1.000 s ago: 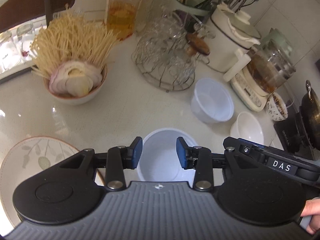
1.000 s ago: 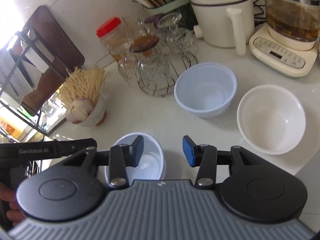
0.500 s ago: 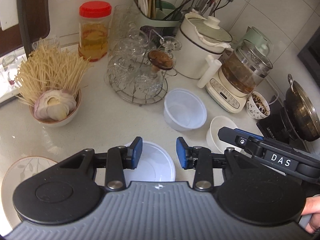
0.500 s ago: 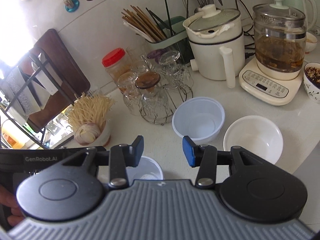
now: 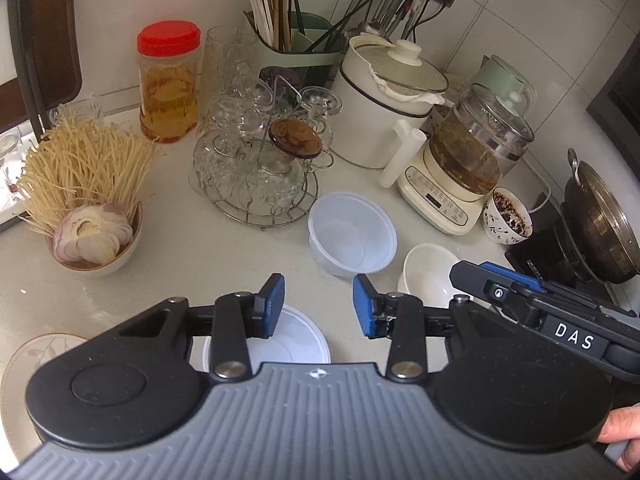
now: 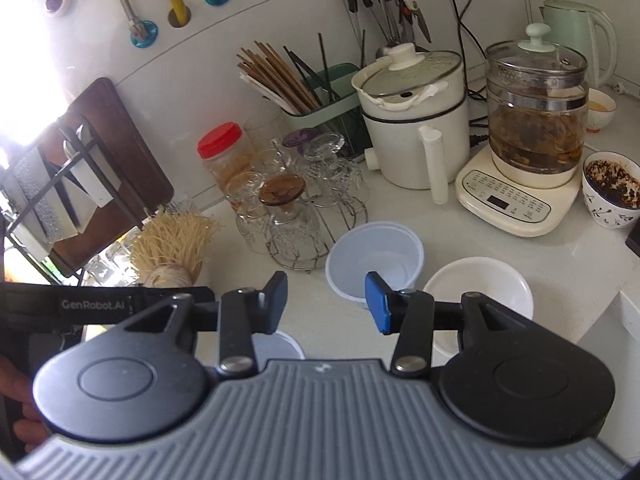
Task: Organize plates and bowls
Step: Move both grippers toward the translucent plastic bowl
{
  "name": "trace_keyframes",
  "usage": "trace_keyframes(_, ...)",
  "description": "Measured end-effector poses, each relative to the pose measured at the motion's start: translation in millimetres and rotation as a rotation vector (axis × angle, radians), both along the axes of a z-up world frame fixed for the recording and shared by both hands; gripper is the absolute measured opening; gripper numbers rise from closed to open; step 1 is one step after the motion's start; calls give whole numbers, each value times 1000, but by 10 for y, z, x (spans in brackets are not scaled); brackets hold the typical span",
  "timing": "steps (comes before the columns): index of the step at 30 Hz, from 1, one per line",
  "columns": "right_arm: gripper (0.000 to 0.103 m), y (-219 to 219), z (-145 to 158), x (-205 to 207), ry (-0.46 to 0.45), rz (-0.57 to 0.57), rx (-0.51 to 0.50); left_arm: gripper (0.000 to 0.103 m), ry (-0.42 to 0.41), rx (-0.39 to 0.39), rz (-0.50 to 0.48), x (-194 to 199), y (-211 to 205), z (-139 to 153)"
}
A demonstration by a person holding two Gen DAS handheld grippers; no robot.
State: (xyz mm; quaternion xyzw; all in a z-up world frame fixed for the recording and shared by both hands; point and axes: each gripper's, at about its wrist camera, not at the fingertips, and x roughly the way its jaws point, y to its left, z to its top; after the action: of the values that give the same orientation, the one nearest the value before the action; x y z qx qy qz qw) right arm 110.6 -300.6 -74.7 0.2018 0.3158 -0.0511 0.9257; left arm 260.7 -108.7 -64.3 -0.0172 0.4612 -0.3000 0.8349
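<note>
A translucent plastic bowl [image 5: 352, 234] stands mid-counter; it also shows in the right wrist view [image 6: 374, 258]. A white ceramic bowl [image 5: 430, 274] sits to its right, also in the right wrist view [image 6: 480, 288]. A second plastic bowl [image 5: 296, 340] lies under my left gripper [image 5: 318, 306], which is open and empty above it; it shows in the right wrist view too [image 6: 278, 346]. A patterned plate [image 5: 36, 350] sits at the left edge. My right gripper [image 6: 326, 300] is open and empty, raised over the counter.
A bowl of noodles and onion [image 5: 86, 216] stands at left. A wire rack of glasses [image 5: 256, 168], a red-lidded jar [image 5: 168, 80], a white pot [image 5: 386, 120], a glass kettle [image 5: 476, 152], a patterned cup [image 5: 508, 216] and a wok [image 5: 600, 216] crowd the back and right.
Both grippers have drawn back and up from the counter, so the bowls look smaller and lower in view. Both stay open and empty.
</note>
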Motion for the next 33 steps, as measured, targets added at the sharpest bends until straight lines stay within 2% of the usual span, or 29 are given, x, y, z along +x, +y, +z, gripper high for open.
trace_keyframes(14, 47, -345, -164, 186, 48, -32, 6, 44, 53, 0, 10, 236, -362, -207)
trace_keyframes(27, 47, -668, -263, 603, 82, -29, 26, 44, 109, 7, 74, 589, -594, -439)
trace_keyframes(33, 47, -820, -412, 812, 125, -22, 49, 44, 152, 13, 110, 768, -608, -583)
